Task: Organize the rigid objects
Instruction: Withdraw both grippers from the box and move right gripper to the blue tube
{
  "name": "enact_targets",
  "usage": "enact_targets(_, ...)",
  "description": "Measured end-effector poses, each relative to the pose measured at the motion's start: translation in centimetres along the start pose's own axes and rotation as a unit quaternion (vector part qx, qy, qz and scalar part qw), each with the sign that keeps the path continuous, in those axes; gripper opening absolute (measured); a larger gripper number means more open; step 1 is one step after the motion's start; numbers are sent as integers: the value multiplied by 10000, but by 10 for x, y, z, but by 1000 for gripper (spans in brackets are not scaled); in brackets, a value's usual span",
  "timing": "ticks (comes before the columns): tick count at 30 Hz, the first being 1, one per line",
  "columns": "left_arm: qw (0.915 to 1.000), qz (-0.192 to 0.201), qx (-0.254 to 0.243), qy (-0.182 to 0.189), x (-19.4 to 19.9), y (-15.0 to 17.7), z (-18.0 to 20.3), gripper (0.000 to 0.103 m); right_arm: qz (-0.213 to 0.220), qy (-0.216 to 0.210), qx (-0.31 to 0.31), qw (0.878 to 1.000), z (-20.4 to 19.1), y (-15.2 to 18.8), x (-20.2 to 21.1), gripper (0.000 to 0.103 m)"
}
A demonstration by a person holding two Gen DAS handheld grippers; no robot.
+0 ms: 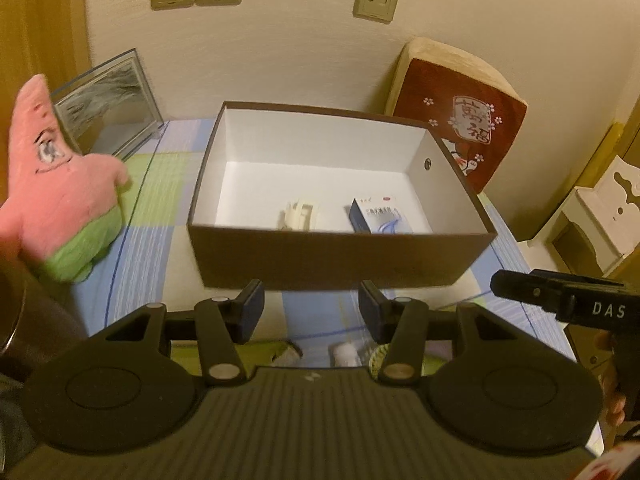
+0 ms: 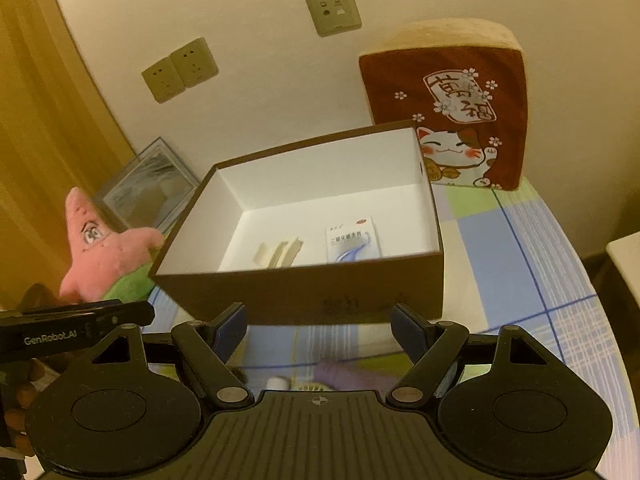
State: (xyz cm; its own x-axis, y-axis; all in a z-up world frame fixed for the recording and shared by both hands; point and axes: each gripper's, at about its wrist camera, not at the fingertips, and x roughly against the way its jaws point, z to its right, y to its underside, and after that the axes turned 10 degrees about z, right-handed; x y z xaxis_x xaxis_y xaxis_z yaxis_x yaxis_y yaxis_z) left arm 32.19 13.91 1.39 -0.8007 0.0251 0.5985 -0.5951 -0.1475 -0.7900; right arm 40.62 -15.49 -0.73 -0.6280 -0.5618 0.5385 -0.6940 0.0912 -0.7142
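Left claw (image 1: pixel 311 312); tissue holder (image 1: pixel 600 220) left-view only.

Left gripper (image 1: pixel 311 312): matte black body with a ribbed central plate bearing a small pale mark, flanked by two round housings with recessed discs. Two black linkage arms pivot on silver pins; each ends in a dark blue pad (image 1: pixel 251 312). Triangular cut-outs pierce the outer brackets.

Right gripper (image 2: pixel 320 330): same black construction, ribbed plate marked with a crosshair symbol, silver and bronze-toned pivot pins, dark blue pads (image 2: pixel 231 330). Seen from the left camera, its black side carries a small screw and white letters "DAS"; the left unit's side, seen from the right camera, reads "GenRobot.AI".
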Motion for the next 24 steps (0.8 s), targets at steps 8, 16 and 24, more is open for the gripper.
enact_targets(8, 9997, 90, -84, -196, 36, 21, 15, 49, 3, -203, 189, 9996, 1, 14, 29, 79)
enact_targets(16, 9992, -94, 220, -322, 53, 47, 15, 49, -242, -517, 106, 9983, 18, 32, 47, 79)
enact_targets(24, 9977, -219, 165, -621, 61, 76, 13, 49, -497, -298, 188, 9981, 36, 60, 56, 79)
